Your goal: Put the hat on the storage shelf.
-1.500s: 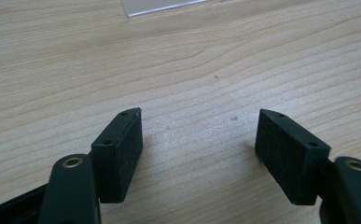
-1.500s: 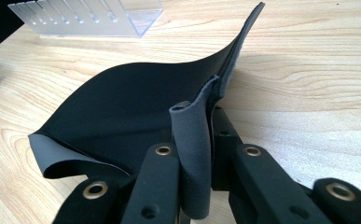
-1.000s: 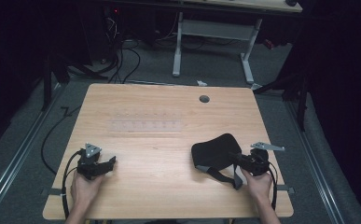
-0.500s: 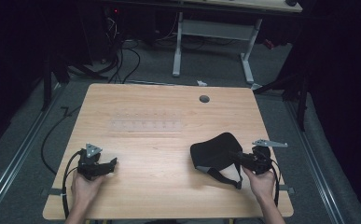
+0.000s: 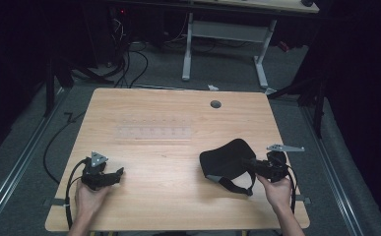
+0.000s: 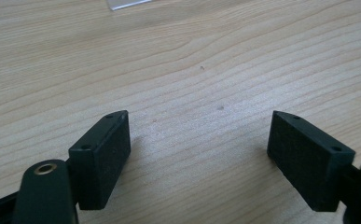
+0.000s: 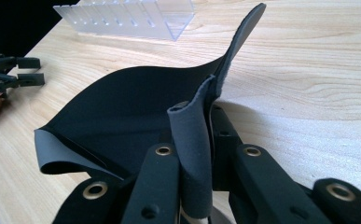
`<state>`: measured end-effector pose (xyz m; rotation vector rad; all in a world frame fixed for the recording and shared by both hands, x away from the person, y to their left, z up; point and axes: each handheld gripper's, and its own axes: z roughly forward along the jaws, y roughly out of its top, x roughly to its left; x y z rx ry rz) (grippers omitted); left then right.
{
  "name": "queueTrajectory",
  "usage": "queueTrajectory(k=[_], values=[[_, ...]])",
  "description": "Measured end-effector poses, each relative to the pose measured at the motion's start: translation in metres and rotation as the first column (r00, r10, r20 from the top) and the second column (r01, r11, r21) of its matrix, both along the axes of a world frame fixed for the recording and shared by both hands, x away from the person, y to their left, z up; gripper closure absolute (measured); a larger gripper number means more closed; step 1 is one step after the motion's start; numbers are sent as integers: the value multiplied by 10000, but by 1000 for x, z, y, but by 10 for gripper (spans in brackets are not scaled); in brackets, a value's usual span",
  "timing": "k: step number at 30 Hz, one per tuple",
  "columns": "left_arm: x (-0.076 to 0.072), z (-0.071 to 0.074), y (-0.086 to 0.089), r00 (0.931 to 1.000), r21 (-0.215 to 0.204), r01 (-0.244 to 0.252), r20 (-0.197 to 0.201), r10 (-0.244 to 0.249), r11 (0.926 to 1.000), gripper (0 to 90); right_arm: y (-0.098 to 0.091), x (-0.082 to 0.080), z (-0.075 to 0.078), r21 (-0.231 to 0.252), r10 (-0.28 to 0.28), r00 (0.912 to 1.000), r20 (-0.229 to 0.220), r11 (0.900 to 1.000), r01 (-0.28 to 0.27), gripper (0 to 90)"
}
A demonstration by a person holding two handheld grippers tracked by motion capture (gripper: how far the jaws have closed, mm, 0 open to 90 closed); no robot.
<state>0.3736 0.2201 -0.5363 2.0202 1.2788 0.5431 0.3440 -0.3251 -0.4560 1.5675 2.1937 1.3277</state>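
The right hand-held gripper (image 7: 194,158) is clamped on a folded grey-lined edge of a black fabric piece (image 7: 131,116), something like a neoprene wrap or eye mask with a strap. The pinched fold stands upright between the two jaws, and the rest of the fabric bellies out in front of them, one flap curling up toward the far side. Gripping at the edge rather than the middle seems sensible: it lets the soft sheet hang and unfurl instead of bunching. In the high view the same gripper (image 5: 257,166) sits at the right front part of the table (image 5: 168,110), with the black fabric piece (image 5: 225,162) spread just left of it, and its strap (image 5: 237,186) looping toward the person's side; whether the fabric rests on the wood or is partly lifted I cannot tell for sure.

The left hand-held gripper (image 6: 199,154) has its jaws standing wide apart with nothing but bare wood between them. It lies low at the left front of the table (image 5: 110,175), well apart from the fabric, probably waiting to take a second edge.

Farther off, a clear plastic rack (image 5: 153,132) lies across the middle of the table, seen in the right gripper view (image 7: 127,18) beyond the fabric.
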Motion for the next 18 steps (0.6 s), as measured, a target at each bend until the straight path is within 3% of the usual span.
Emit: queueTrajectory(k=[4,8,18], values=[[-1,0,-2,9998,54,162,100,-163,9999,220,1,0,8,-7,84,9999,-128,10000,-84,843],[-3,2,-4,9991,-166,363,243,-359,9992,221,2,1,14,61,194,9995,-247,9998,-192,843],[-10,7,-11,9947,-337,904,526,-886,9953,242,8,11,20,271,459,9959,-780,9987,-439,843]])
